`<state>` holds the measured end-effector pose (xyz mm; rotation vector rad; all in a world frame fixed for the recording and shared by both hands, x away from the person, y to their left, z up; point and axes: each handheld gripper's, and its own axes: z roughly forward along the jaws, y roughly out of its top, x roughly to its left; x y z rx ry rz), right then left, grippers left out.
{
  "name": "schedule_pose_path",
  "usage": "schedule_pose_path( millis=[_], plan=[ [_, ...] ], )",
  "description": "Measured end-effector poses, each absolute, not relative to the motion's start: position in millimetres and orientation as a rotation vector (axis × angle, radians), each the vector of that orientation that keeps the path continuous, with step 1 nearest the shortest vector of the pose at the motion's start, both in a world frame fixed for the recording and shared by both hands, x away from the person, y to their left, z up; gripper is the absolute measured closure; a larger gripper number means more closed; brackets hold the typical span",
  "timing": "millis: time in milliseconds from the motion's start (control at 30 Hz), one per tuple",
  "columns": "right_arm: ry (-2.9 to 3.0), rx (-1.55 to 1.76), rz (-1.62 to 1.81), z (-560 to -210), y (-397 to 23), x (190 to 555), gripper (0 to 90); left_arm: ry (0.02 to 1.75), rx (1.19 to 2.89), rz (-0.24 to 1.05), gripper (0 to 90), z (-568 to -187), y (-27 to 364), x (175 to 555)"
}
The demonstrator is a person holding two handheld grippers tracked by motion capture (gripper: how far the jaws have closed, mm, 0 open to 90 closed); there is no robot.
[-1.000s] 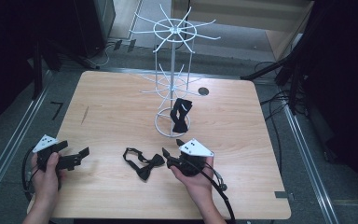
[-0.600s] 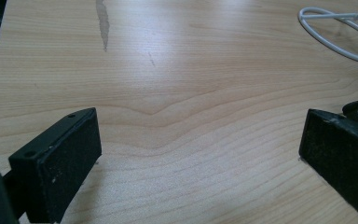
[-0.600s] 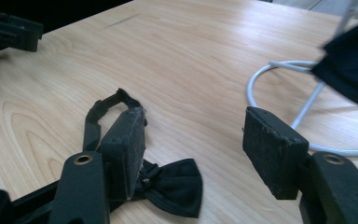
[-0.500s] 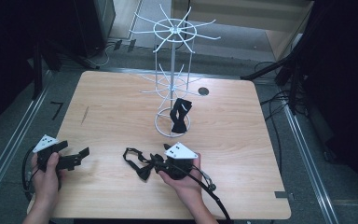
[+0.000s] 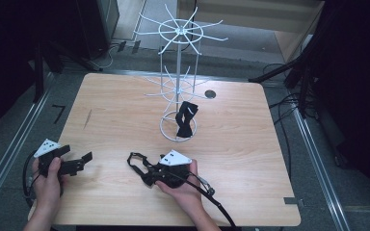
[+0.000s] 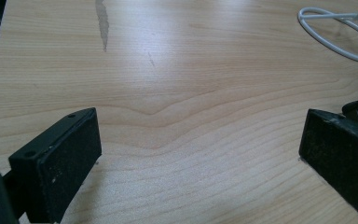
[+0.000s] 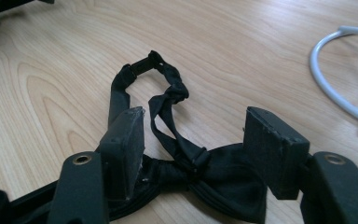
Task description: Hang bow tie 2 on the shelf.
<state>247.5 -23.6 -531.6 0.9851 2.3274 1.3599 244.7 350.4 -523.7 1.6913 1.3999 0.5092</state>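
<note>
A black bow tie (image 5: pixel 136 161) lies on the wooden table (image 5: pixel 250 144) near the front, its strap looped to the left. My right gripper (image 5: pixel 151 178) sits low over it. In the right gripper view the bow tie (image 7: pixel 214 184) lies between the jaws of that gripper (image 7: pixel 198 135), whose pads stand apart on either side of the knot without pressing it. My left gripper (image 5: pixel 83 162) rests at the front left, open; in the left gripper view this gripper (image 6: pixel 200 149) has bare wood between its jaws. A second black bow tie (image 5: pixel 185 119) hangs low on the white wire rack (image 5: pixel 178 33).
The rack's round base ring (image 5: pixel 166 132) stands at the table's middle, just beyond the right gripper, and shows as a white ring (image 7: pixel 326 79) in the right gripper view. A dark round hole (image 5: pixel 210 94) lies behind the rack. Cables trail off the front edge.
My right gripper has moved left and down, from beside the bow tie to over it, with its jaws now straddling the knot. The left gripper has stayed put.
</note>
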Motion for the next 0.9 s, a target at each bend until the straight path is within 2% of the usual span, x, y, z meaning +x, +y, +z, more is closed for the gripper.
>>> schedule_pose_path(
  millis=[167,367,533,633,767,800,900],
  plan=[
    [2.348,0.966,1.363,-534.7,-17.7,249.0,43.9,1.400,1.692,0.509,0.0,-523.6,350.4,244.5],
    [2.412,0.958,1.307,-540.0,-13.4,248.9,57.0,1.398,1.689,0.507,0.0,-523.6,350.5,244.5],
    [2.440,0.961,1.295,-540.8,-15.9,248.2,63.1,1.398,1.688,0.506,0.0,-523.6,350.5,244.5],
    [2.453,0.979,1.296,-540.7,-21.9,247.9,72.5,1.397,1.689,0.505,0.0,-523.7,350.6,244.5],
    [2.449,0.989,1.299,-540.0,-26.9,247.6,76.9,1.398,1.690,0.506,0.0,-523.6,350.5,244.5],
    [2.432,0.999,1.299,-538.2,-30.8,246.5,84.4,1.397,1.689,0.506,0.0,-523.7,350.6,244.6],
    [2.412,1.011,1.303,-537.0,-36.2,246.0,84.9,1.399,1.689,0.507,0.0,-523.7,350.6,244.6]
  ],
)
